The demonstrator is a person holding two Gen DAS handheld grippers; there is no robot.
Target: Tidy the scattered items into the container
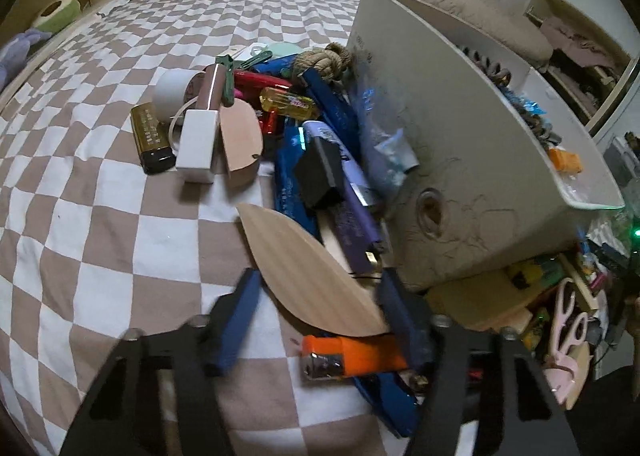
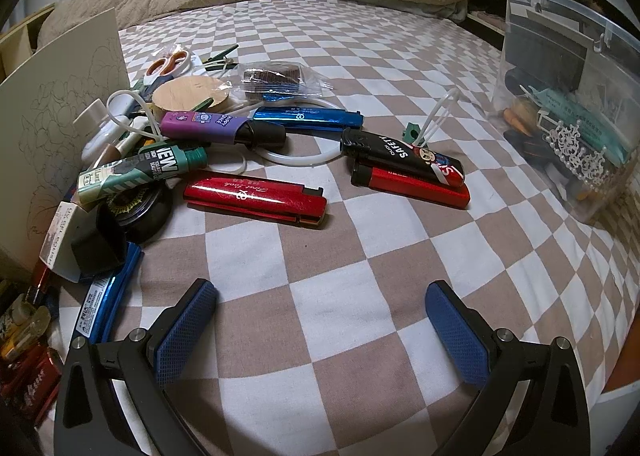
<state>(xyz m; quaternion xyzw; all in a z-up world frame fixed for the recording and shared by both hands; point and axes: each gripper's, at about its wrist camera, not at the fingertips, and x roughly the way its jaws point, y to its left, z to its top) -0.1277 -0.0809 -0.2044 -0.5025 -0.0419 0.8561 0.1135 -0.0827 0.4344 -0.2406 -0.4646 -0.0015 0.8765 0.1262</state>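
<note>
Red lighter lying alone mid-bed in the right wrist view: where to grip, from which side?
Grip the red lighter mid-body across its narrow width, coming from above. It lies flat, long axis sideways, with bare sheet front and back; right hand-held gripper is open.

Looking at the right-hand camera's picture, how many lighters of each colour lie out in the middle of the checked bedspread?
Red lighters: 2
Blue lighter: 1
Black lighter: 1
Purple lighter: 1
Green-and-white lighter: 1
Total: 6
Others, half hidden at the left edge, are left out.
</note>
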